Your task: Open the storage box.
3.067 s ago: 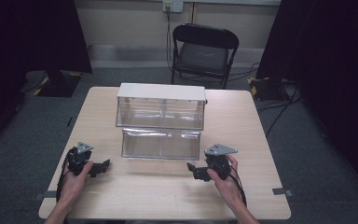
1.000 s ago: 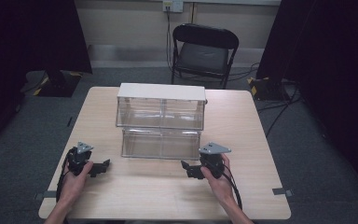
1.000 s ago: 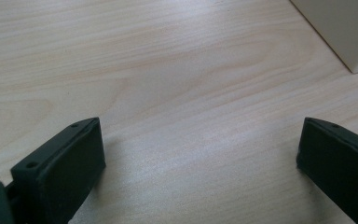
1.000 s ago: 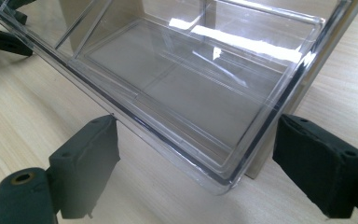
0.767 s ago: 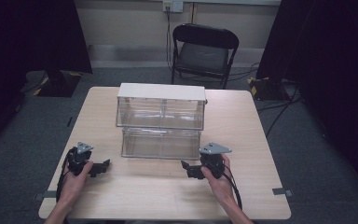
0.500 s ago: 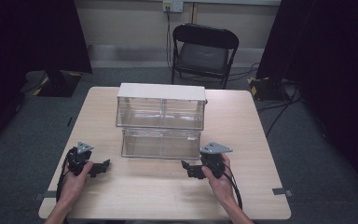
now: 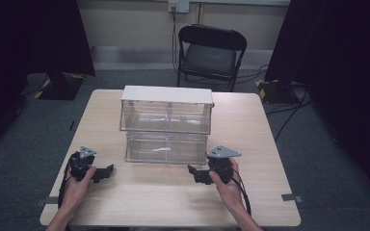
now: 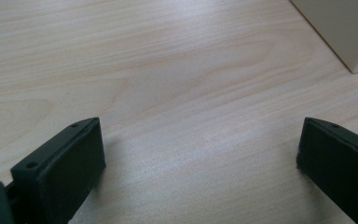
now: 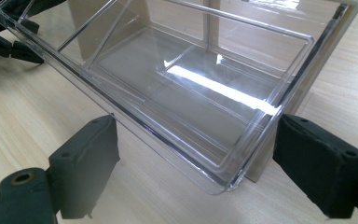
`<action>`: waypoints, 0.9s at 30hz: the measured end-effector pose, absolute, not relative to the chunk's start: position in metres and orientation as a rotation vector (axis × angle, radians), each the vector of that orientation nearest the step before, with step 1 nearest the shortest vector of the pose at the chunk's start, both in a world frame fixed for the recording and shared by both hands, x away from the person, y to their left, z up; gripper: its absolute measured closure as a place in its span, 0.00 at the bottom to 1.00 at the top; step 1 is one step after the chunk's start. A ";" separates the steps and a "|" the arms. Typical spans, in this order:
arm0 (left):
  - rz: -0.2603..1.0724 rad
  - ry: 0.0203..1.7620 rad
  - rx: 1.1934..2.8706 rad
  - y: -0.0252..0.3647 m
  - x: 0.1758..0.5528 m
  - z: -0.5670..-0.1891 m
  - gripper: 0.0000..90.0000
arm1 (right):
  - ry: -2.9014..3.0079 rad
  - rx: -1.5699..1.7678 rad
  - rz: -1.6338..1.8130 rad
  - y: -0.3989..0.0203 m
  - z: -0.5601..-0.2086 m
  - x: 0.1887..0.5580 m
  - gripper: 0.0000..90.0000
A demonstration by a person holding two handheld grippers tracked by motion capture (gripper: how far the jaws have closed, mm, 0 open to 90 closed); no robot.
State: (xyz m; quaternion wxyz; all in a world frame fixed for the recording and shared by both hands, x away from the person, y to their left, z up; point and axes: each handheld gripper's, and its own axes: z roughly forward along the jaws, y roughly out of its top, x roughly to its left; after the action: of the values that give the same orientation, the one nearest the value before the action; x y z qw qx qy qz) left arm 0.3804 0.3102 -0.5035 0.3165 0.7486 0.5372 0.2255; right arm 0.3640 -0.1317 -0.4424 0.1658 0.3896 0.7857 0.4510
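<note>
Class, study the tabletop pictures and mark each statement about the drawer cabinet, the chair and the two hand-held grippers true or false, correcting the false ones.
1. The lower drawer of the clear cabinet is pulled out. True.
2. The left hand-held gripper grips the drawer. False: it is open over bare table.
3. The right hand-held gripper is open near the drawer's corner. True.
4. The drawer holds tools. False: it looks empty.
5. A black chair stands beyond the table. True.

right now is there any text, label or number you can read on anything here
None can be read.
The clear drawer unit, its pulled-out drawer, the table and the chair bear no visible writing.
Both grippers, left gripper and right gripper, show no markings.
</note>
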 end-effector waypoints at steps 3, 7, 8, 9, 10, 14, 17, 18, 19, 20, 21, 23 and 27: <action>0.595 1.415 1.971 0.310 0.380 -0.504 0.00 | 2.238 1.109 1.290 -0.132 -0.442 0.364 0.15; 0.595 1.415 1.971 0.310 0.380 -0.504 0.00 | 2.235 1.107 1.289 -0.132 -0.441 0.363 0.15; 0.594 1.414 1.971 0.310 0.380 -0.504 0.00 | 2.234 1.104 1.293 -0.132 -0.440 0.363 0.15; 0.595 1.415 1.971 0.310 0.380 -0.504 0.00 | 2.232 1.105 1.296 -0.132 -0.440 0.363 0.15; 0.594 1.415 1.971 0.310 0.380 -0.504 0.00 | 2.229 1.108 1.296 -0.132 -0.439 0.363 0.15; 0.595 1.415 1.971 0.310 0.380 -0.504 0.00 | 2.229 1.110 1.300 -0.132 -0.438 0.363 0.15; 0.594 1.414 1.971 0.310 0.380 -0.504 0.00 | 2.229 1.109 1.299 -0.132 -0.438 0.363 0.15; 0.595 1.415 1.971 0.310 0.380 -0.504 0.00 | 2.230 1.111 1.299 -0.132 -0.438 0.363 0.15; 0.595 1.415 1.971 0.310 0.380 -0.504 0.00 | 2.230 1.111 1.299 -0.132 -0.438 0.363 0.15; 0.594 1.415 1.971 0.310 0.380 -0.503 0.00 | 2.230 1.109 1.299 -0.132 -0.438 0.363 0.15; 0.594 1.415 1.971 0.310 0.380 -0.504 0.00 | 2.230 1.110 1.299 -0.132 -0.438 0.363 0.15; 0.595 1.415 1.971 0.310 0.380 -0.504 0.00 | 2.230 1.112 1.299 -0.132 -0.438 0.363 0.15; 0.595 1.415 1.971 0.310 0.380 -0.504 0.00 | 2.232 1.116 1.297 -0.132 -0.437 0.363 0.15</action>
State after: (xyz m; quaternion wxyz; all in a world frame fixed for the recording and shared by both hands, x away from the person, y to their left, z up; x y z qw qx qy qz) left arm 0.3804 0.3102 -0.5035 0.3161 0.7485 0.5374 0.2258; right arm 0.3628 -0.1321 -0.4374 0.1640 0.3914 0.7828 0.4550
